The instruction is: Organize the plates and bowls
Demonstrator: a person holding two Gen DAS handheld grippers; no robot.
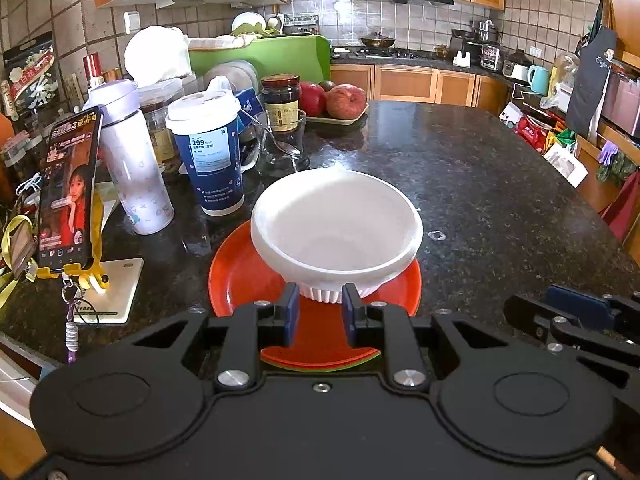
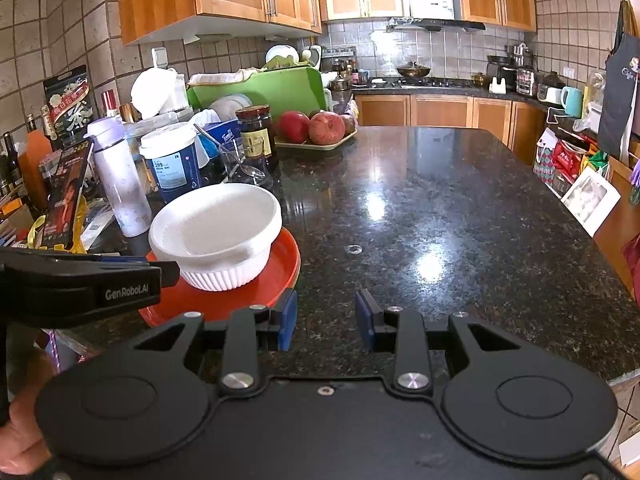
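At centre frame the white ribbed bowl (image 1: 336,232) sits on the red plate (image 1: 240,280), itself stacked on a green one. The left gripper (image 1: 320,312) stands parted just short of the bowl's base, grasping nothing; the right gripper (image 2: 326,320), also parted, hovers empty over bare granite countertop (image 2: 440,220). A clean withdrawal probably means backing straight away without nudging the bowl.

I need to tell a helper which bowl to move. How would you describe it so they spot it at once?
On the dark granite counter, find the red plate near the cluttered left side. The white bowl sits on it, ribbed at the base, the only empty white dish there.

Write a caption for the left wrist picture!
White ribbed bowl sits on round red plate, left hand-held gripper open.
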